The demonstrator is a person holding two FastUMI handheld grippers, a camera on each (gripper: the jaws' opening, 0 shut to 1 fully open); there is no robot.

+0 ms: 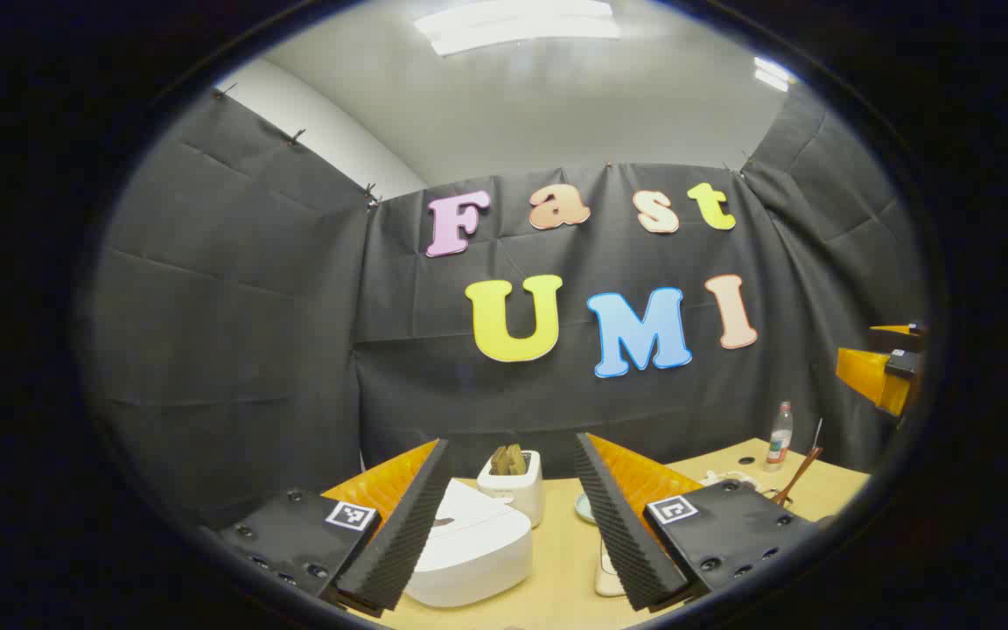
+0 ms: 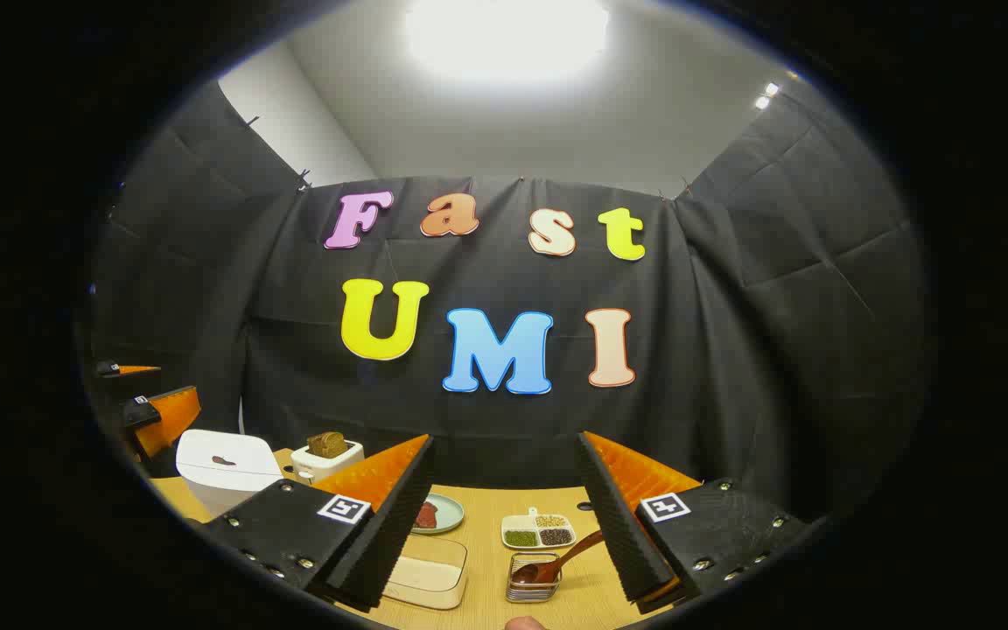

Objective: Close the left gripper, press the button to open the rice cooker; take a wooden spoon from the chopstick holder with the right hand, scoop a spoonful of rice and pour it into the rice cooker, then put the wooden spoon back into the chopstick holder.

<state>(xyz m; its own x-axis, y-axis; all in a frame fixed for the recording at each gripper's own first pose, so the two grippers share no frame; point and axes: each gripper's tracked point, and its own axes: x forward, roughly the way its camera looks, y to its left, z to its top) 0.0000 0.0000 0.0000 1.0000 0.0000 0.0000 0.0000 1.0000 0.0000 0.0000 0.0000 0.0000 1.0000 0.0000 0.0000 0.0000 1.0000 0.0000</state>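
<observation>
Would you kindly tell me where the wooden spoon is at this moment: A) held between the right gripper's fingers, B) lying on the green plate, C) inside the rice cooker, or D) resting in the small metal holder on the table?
D: in the right gripper view the wooden spoon leans out of the metal holder, ahead of the open right gripper.

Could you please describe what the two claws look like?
Each claw, left and right, has two wedge-shaped fingers with ridged, sawtooth inner faces. Each finger sits on a dark block studded with screws, and each block carries a small square black-and-white marker. No cables or sleeves are visible.
</observation>
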